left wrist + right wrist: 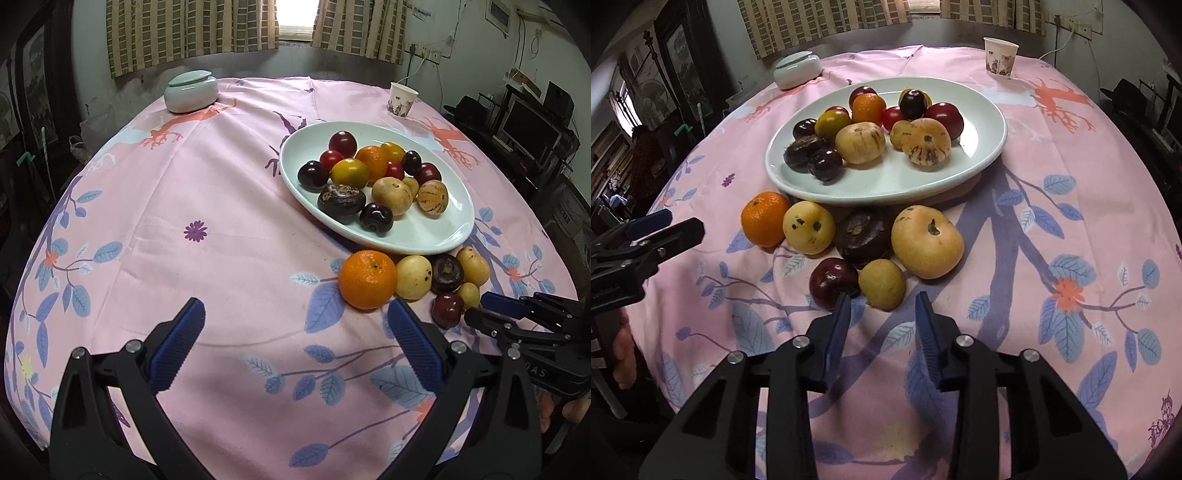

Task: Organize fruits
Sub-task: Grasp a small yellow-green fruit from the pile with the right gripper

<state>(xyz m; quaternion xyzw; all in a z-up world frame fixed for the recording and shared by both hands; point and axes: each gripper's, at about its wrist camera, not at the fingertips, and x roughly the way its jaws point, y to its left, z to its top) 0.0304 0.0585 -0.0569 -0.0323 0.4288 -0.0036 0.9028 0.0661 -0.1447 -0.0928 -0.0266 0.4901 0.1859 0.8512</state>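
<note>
A white oval plate [982, 147] holds several plums, tomatoes, oranges and pale striped fruits. In front of it on the cloth lie an orange [765, 218], two pale yellow fruits [809, 227] [927, 240], a dark brown fruit [862, 236], a dark red cherry [831, 280] and a small tan fruit [882, 284]. My right gripper [883, 297] stands narrowly open, its tips on either side of the small tan fruit's near edge, pads not pressing it; its left fingertip touches the cherry. My left gripper [295, 308] is wide open and empty, just short of the orange [367, 278].
A pale lidded ceramic jar [190, 90] and a paper cup [402, 99] stand at the table's far side. The pink flowered cloth [207, 184] covers the round table. Dark furniture and monitors surround it. The right gripper [474, 309] shows at the left wrist view's right edge.
</note>
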